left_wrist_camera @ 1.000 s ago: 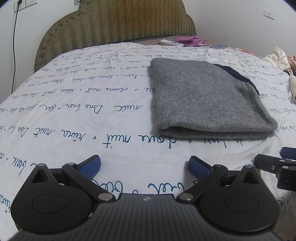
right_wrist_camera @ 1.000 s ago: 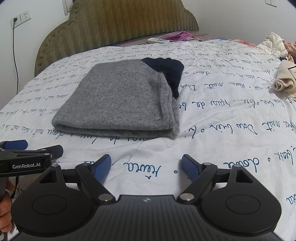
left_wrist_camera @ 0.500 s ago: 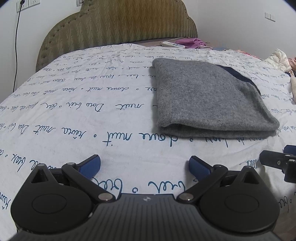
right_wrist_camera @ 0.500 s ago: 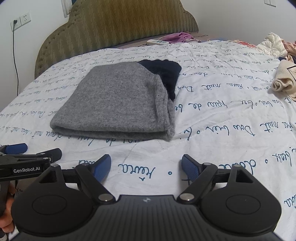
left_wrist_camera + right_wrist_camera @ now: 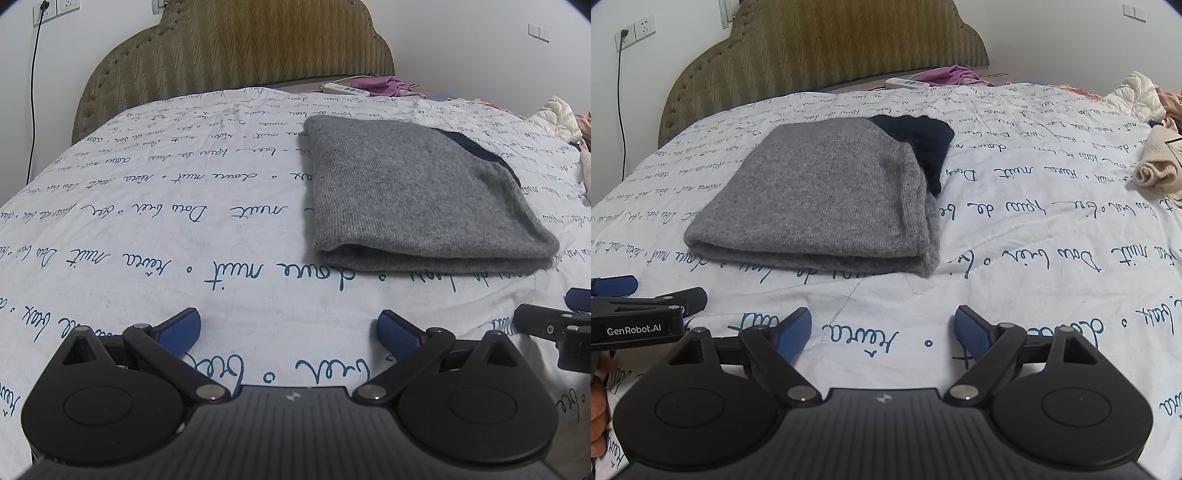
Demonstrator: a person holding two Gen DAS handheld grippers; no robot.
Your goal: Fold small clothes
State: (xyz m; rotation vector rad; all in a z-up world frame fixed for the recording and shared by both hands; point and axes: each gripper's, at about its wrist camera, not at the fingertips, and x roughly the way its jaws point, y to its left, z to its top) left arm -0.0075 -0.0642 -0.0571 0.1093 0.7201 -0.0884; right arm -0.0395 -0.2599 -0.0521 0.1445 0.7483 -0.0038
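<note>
A folded grey knit sweater [image 5: 406,199] lies flat on the white bed sheet [image 5: 147,221], with a dark navy part [image 5: 919,144] sticking out at its far right corner. My left gripper [image 5: 290,328] hovers open over the sheet, short of the sweater's near left corner, with nothing between its blue pads. My right gripper [image 5: 882,325] sits short of the sweater's near edge; its jaws are opening and hold nothing. Each gripper shows at the edge of the other's view: the right gripper [image 5: 550,308] and the left gripper [image 5: 652,290].
A rolled cream garment [image 5: 1156,166] and a pile of clothes [image 5: 557,114] lie at the right edge of the bed. A padded headboard [image 5: 236,48], a white power strip [image 5: 343,88] and a purple cloth [image 5: 949,74] are at the far end. A hand [image 5: 596,417] holds the left gripper.
</note>
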